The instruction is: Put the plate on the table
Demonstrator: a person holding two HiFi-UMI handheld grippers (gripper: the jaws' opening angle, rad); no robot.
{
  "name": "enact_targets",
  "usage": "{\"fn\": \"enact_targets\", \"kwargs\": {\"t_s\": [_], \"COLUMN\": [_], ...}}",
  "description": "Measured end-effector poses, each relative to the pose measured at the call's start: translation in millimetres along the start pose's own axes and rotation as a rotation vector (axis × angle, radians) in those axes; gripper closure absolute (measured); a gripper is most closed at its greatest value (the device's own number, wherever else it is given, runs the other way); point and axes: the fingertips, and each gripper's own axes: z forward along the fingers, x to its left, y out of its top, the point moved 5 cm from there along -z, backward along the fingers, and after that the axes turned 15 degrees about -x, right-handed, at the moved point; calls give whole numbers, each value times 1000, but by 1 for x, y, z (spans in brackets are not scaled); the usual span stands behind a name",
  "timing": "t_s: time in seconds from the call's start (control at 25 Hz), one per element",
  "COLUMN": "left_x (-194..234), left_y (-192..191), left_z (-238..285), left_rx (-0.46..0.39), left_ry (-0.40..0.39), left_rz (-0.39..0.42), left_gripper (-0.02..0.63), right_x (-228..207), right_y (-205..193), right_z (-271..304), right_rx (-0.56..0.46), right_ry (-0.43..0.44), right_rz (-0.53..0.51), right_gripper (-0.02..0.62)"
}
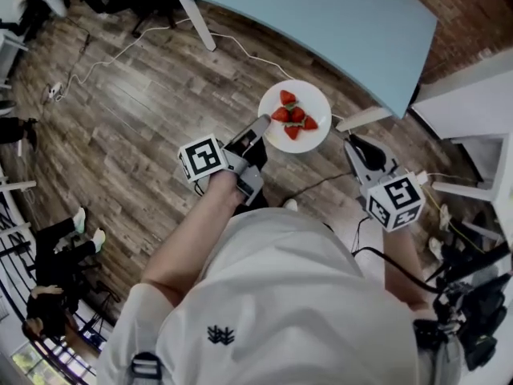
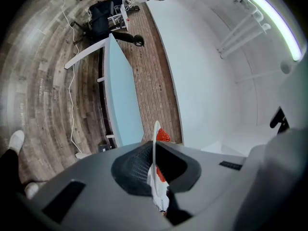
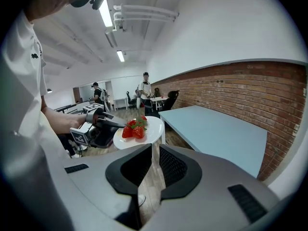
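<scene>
The left gripper [image 1: 260, 127] has its jaws clamped on the near-left rim of the round white plate [image 1: 309, 95], which carries red strawberries [image 1: 292, 115] and hangs level in the air over the wood floor, just near of the light blue table [image 1: 321, 14]. The table's edge lies far and right of the plate, so the carry probably runs that way. The right gripper [image 1: 353, 144], right of the plate and apart from it, has its jaws all but together on nothing.
</scene>
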Motion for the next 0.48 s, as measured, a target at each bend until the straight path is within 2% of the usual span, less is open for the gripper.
{"fn": "enact_targets", "kwargs": {"t_s": [0.08,0.24,0.48], "left_x": [4,12,26], "left_y": [29,112,171], "left_z": [8,31,49], "left_rx": [6,20,-26], "left_ry": [3,3,1], "left_rz": [5,-8,-14], "left_gripper": [595,595,595], "right_x": [0,4,1], "right_y": [10,41,69], "right_z": [31,118,173], "right_rx": [-2,13,3], "right_ry": [-6,-30,-49], "right_rz": [-4,-17,-58], "right_gripper": [558,558,558]}}
